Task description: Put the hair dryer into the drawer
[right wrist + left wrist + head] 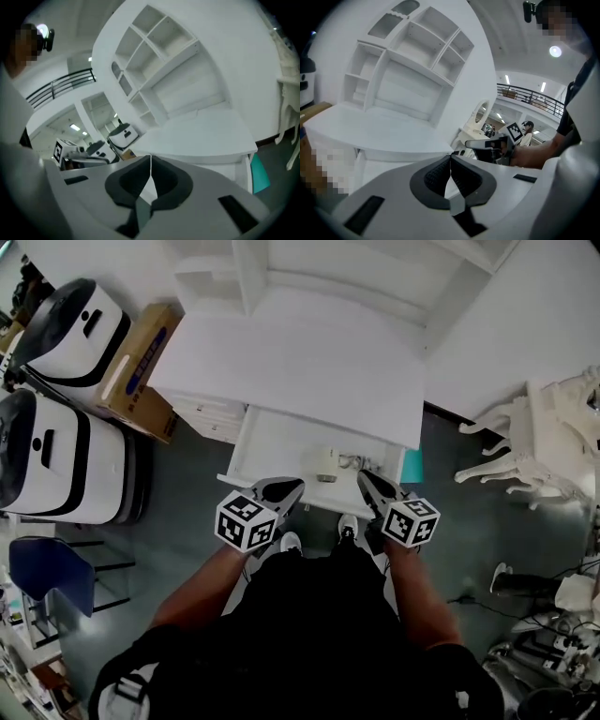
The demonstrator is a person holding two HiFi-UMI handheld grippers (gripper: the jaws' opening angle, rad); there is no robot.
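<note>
The white desk's drawer (267, 442) stands pulled out below the desktop. Inside it, near the front, lies the pale hair dryer (323, 465) with its cord beside it. My left gripper (292, 488) hovers at the drawer's front edge, left of the dryer, its jaws shut on nothing. My right gripper (367, 480) sits at the front edge right of the dryer, also shut and empty. In the left gripper view the pads (440, 176) meet, and the right gripper (487, 144) shows beyond. In the right gripper view the pads (161, 180) touch too, and the left gripper (84, 152) shows at left.
A white hutch with shelves (309, 268) rises behind the desktop (300, 362). Two white-and-black machines (70, 334) (47, 456) and a cardboard box (141, 371) stand at left, a blue chair (56, 573) below them. White carved furniture (544, 437) stands at right.
</note>
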